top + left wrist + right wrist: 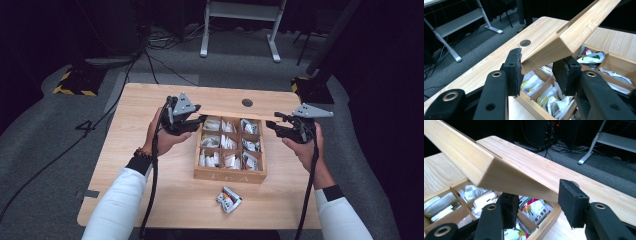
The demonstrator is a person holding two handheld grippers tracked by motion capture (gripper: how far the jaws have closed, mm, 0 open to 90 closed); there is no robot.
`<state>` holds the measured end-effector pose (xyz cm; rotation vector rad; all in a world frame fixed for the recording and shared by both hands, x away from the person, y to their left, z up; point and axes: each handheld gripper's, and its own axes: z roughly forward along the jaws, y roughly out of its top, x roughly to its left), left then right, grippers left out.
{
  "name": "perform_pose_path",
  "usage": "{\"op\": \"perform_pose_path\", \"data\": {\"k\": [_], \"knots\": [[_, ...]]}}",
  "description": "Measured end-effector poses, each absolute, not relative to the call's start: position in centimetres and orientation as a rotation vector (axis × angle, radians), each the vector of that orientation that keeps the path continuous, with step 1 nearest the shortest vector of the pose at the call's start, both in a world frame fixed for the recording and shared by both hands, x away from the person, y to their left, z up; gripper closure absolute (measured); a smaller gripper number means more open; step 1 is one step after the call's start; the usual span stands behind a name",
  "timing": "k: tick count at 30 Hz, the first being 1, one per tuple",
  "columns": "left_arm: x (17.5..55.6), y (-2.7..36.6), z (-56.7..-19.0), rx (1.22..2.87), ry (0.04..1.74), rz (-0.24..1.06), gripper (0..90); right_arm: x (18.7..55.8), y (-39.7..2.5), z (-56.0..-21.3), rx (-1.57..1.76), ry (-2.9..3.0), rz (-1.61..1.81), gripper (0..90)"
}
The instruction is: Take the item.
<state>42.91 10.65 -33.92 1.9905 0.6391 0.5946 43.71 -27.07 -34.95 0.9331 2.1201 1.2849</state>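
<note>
Wooden box [229, 175] — nine compartments, packets [230, 161] inside; lid [235, 113] raised, clamped by left gripper [537, 72]; right gripper [536, 206] jaws apart around lid edge.

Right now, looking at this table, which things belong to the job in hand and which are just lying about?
Part of the job:
- wooden lid, raised over the box
- wooden box with nine compartments of packets
- left gripper, jaws either side of a lid corner
- right gripper, at the other corner

Just lying about:
- loose packet on the table, in front of the box
- white desk frame on the floor behind
</note>
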Motion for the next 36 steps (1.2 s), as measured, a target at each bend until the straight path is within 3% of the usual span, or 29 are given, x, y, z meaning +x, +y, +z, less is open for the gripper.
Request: {"op": "perform_pose_path", "data": {"k": [14,36], "knots": [[41.2,10.9,-34.8,2.013,0.623,0.562,55.9,41.8,-26.7,-35.3,0.882,2.148,1.255,50.8],[38.9,10.8,-37.1,2.098,0.63,0.53,50.5,39.2,-26.3,-37.1,0.842,2.249,1.162,40.5]]}}
